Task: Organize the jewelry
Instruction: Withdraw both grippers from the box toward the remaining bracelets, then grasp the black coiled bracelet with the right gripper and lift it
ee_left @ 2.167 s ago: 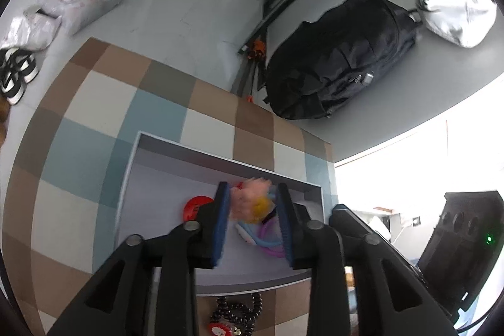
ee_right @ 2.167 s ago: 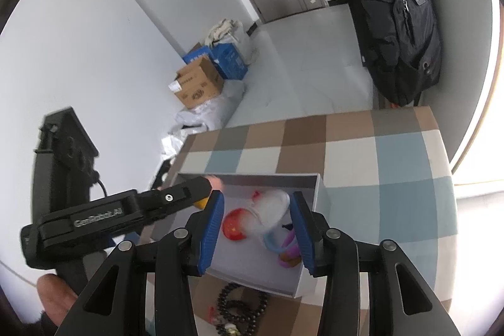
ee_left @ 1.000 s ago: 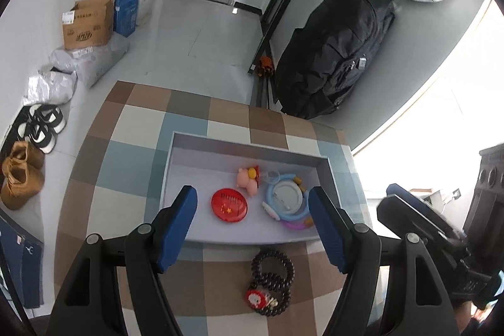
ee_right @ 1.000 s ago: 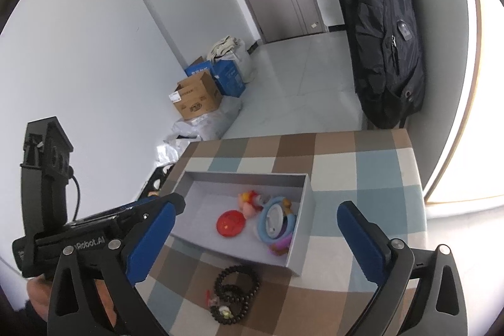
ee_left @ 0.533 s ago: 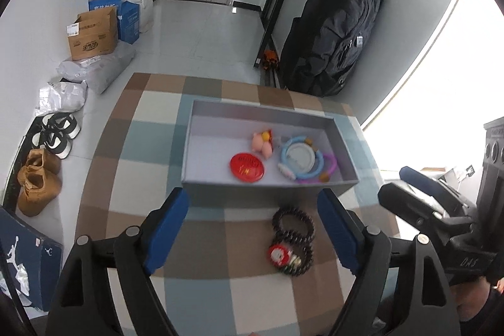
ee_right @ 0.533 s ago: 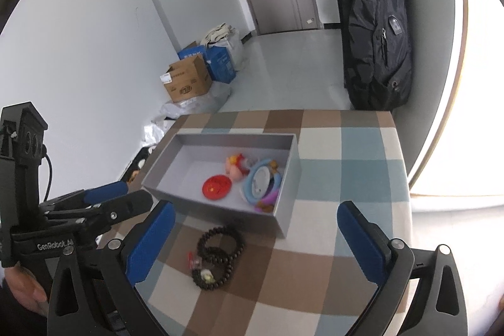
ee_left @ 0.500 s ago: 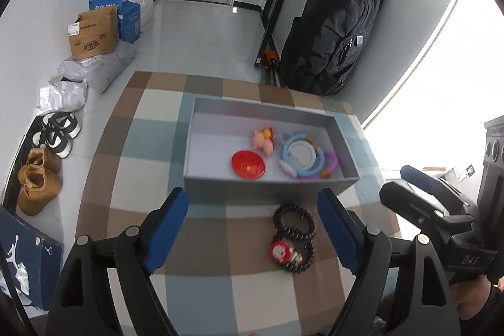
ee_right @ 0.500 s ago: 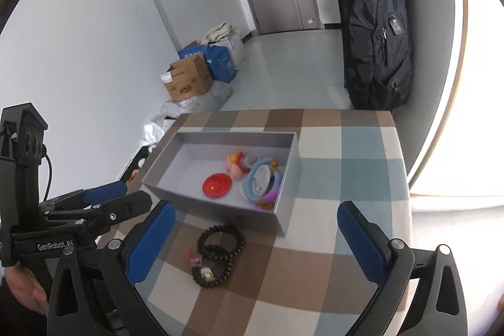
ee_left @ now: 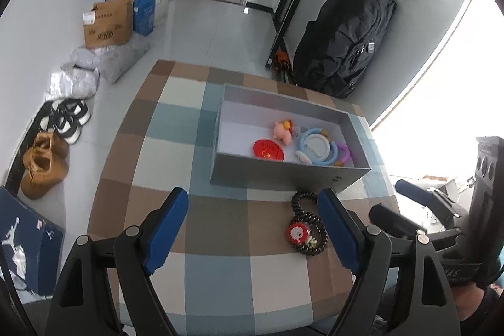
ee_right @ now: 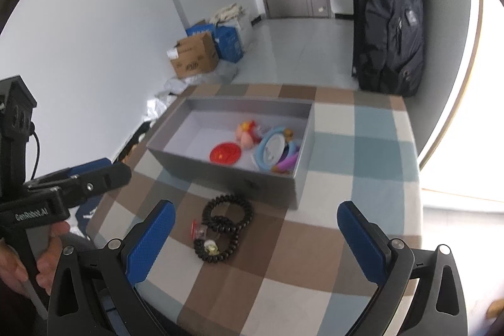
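Checked tablecloth covers the table; grey door and black backpack behind. Grey box sits on it, holding a red disc, pink plush charm, and a blue ring lying over a purple ring at its right end. Black bead bracelet lies on the cloth just in front of the box, outside it. Left gripper has just been opening: jaws wide, nothing between them. Right gripper also spread wide, empty, bracelet below and between its fingers, not touched.
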Demonstrator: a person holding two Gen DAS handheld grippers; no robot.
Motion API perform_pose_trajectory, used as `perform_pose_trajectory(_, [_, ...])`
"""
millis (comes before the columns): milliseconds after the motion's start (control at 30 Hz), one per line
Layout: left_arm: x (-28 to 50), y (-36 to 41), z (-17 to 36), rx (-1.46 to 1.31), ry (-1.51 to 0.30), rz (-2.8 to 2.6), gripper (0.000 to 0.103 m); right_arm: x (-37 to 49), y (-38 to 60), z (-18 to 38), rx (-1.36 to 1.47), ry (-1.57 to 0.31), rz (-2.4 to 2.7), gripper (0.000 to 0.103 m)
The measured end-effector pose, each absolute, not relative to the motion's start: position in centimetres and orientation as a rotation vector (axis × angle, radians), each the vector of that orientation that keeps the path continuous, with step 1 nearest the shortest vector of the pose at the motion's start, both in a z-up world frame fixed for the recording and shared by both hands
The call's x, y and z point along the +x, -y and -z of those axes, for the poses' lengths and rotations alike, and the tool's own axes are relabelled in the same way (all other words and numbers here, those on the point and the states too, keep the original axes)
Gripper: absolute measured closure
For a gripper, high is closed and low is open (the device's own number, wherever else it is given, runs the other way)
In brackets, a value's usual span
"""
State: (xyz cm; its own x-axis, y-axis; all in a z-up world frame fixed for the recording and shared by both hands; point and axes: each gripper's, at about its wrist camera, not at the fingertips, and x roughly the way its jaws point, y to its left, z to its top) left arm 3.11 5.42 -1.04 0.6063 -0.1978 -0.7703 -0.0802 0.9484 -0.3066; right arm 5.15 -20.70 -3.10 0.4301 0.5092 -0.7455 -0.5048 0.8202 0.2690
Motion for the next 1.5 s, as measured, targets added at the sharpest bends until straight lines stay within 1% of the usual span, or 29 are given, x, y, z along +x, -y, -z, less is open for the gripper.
perform_pose_trajectory(167, [3.0,-6.2,1.4,-0.355,-0.944,0.058,0.022,5.5,19.3,4.7,-0.002,-1.004,-0.642,0.0])
perform_pose_trajectory(333, [2.8,-6.8,1.5,-0.336,-0.957,0.032,0.022,6.3,18.3,6.4,0.035,-1.089,-0.647,0.002])
perform_pose_trajectory(567, [2.9,-7.6,2.2,-0.375,-0.99,0.038,0.022,7.2,16.9,7.3,0.048,-1.129,-0.639,0.017])
perform_pose_trajectory(733, [3.1,-7.9,2.3,-0.402,-1.002,0.063,0.022,7.1,15.2,7.3,-0.029,-1.106,-0.609,0.018])
perform_pose_trajectory(767, [3.2,-7.9,2.3,-0.401,-1.001,0.063,0.022,7.3,14.9,7.5,-0.038,-1.115,-0.601,0.024])
perform_pose_trajectory(800, [3.2,-8.0,2.3,-0.401,-1.0,0.061,0.022,7.4,14.8,7.7,-0.045,-1.125,-0.594,0.033])
perform_pose_trajectory(867, [3.2,-8.2,2.3,-0.406,-1.0,0.061,0.022,7.6,14.4,8.2,-0.071,-1.147,-0.573,0.039])
perform_pose_trajectory(933, [3.2,-8.4,2.4,-0.413,-1.004,0.059,0.022,7.5,14.0,8.2,-0.095,-1.14,-0.564,0.042])
perform_pose_trajectory(1000, [3.2,-8.6,2.4,-0.418,-1.006,0.058,0.022,7.4,13.7,8.2,-0.101,-1.142,-0.568,0.05])
perform_pose_trajectory(1200, [3.3,-8.8,2.7,-0.42,-1.013,0.053,0.022,7.3,13.6,8.1,-0.091,-1.15,-0.58,0.055])
perform_pose_trajectory(1500, [3.3,-8.3,2.9,-0.402,-1.023,0.065,0.022,7.7,15.6,7.0,0.035,-1.146,-0.609,0.055])
